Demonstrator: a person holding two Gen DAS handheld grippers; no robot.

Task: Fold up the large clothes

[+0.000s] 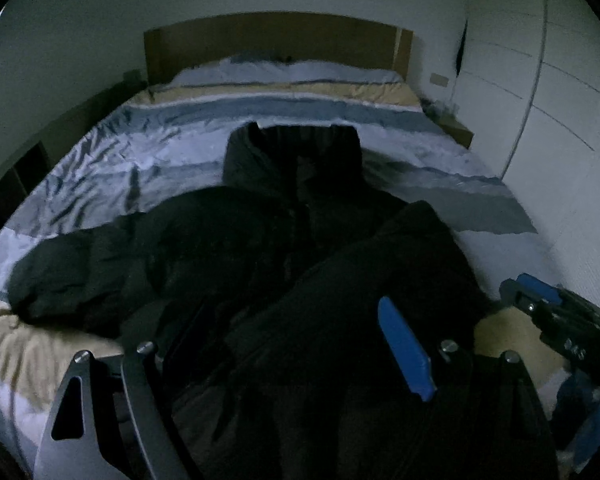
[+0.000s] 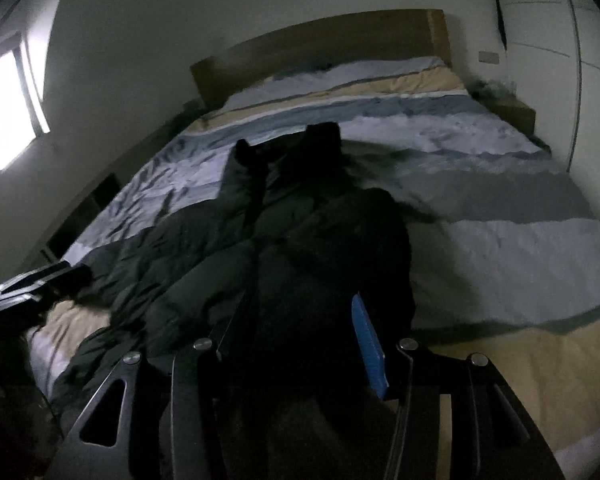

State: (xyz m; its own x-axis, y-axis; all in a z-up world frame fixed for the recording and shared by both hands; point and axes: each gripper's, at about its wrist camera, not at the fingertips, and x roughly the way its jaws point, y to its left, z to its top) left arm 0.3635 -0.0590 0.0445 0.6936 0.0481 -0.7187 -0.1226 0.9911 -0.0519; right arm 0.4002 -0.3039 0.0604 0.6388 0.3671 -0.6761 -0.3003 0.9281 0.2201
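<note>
Black padded jacket (image 1: 228,248) lies front-up along the striped bed (image 1: 112,160), hood toward the headboard. Its right sleeve looks folded in across the body; the other sleeve sprawls outward, so early stage. Left gripper (image 1: 284,364) has fingers spread wide, nothing clamped. Right gripper (image 2: 296,344) is part-open, pressing nothing. No readable writing or labels.

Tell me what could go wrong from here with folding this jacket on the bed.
1. The right sleeve is folded across the puffy jacket; with both grippers off it, it may well spring back open.
2. The left sleeve is bunched near the edge of the bed; a careless pull could drag it off.
3. The room is dim and the jacket dark, so the left gripper or right gripper might pinch the bedspread too.
</note>
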